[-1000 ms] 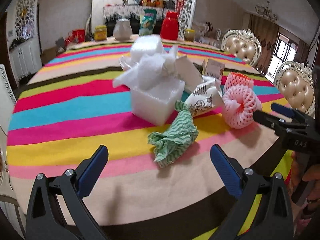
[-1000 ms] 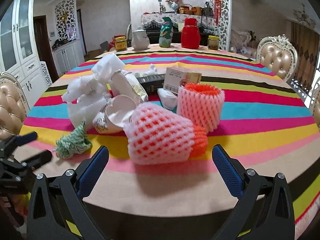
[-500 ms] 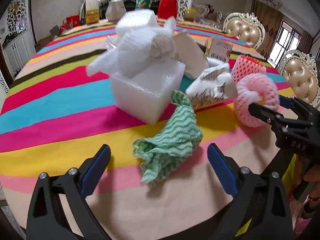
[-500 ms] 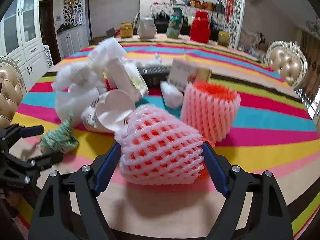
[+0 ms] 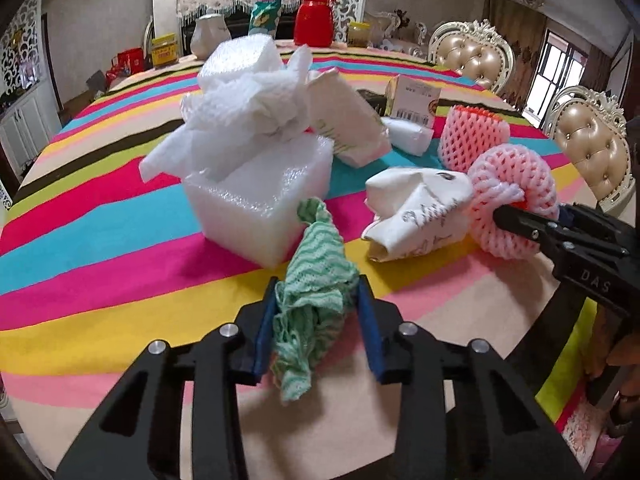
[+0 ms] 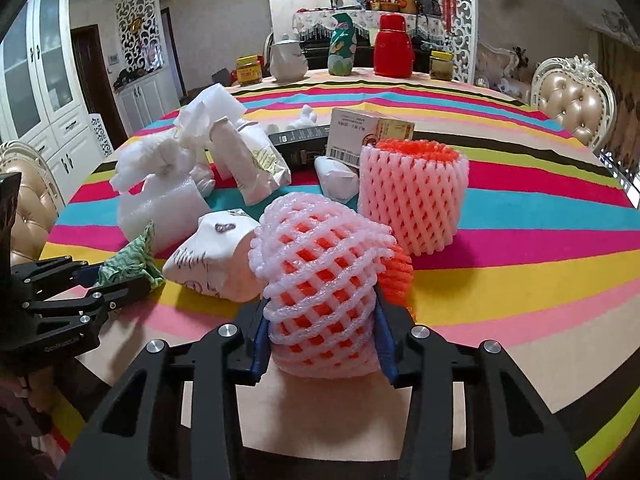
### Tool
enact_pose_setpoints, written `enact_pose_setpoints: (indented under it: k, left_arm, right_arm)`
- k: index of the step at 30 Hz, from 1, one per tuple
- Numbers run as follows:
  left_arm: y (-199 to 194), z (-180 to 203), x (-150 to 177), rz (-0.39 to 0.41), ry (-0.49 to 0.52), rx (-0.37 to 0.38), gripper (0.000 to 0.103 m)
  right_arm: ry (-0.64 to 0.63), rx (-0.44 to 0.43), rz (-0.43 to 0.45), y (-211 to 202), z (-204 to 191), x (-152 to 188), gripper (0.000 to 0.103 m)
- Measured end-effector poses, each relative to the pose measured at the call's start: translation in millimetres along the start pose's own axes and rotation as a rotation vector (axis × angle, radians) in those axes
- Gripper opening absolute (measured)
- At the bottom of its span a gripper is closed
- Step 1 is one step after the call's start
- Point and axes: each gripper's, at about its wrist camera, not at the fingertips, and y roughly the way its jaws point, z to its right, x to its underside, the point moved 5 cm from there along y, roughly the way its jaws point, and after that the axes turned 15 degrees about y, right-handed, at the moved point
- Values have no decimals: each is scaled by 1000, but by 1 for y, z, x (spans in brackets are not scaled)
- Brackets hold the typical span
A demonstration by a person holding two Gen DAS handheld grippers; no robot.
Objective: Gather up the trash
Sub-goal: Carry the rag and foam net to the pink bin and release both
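1. Left wrist view: the left gripper [image 5: 318,320] has just been closing, and its blue fingers [image 5: 265,326] now pinch the crumpled green wavy-striped cloth [image 5: 316,296] from both sides. The cloth lies on the striped surface [image 5: 100,264], just in front of the white foam block [image 5: 260,204]. One tail droops below the pads and the other twists up towards the block. Gripping the bunched middle looks like the sensible choice, since a limp rag gives nothing firmer to hold.

2. Same view, to the right of the foam block: a crushed paper cup [image 5: 416,216] lies on its side, touching the pink foam fruit net [image 5: 516,204]. The right gripper [image 5: 532,220] reaches in at that net. A second, upright net sleeve [image 5: 472,140] stands behind it.

3. Right wrist view: the right gripper [image 6: 322,332] has likewise just been closing. Its fingers [image 6: 262,344] squeeze the pink foam fruit net [image 6: 320,284], which bulges above the pads. The net is soft and springy, so it is taken across its width to stop it rolling away. It sits right of the foam block [image 6: 160,204], against the paper cup [image 6: 216,256].

4. Same view, far left: the left gripper [image 6: 116,280] is clamped on the green cloth [image 6: 132,260], low in front of the foam block. Both pieces of trash still rest on the surface. To my eye, lifting comes next.
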Motion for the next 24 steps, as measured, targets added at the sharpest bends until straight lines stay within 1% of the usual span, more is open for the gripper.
enact_pose_setpoints:
  k: [4, 11, 20, 24]
  left_arm:
    - [-11, 3, 2, 40, 3, 4, 36]
    - [-19, 20, 0, 77, 25, 24, 36]
    - [-37, 46, -12, 202, 63, 47, 36]
    - [-42, 61, -22, 251, 93, 64, 36]
  right_arm:
    - [20, -10, 15, -8, 3, 2, 42]
    - [64, -23, 38, -20, 14, 5, 42]
    - [132, -30, 122, -51, 36, 11, 42]
    - [165, -14, 156, -64, 49, 16, 42]
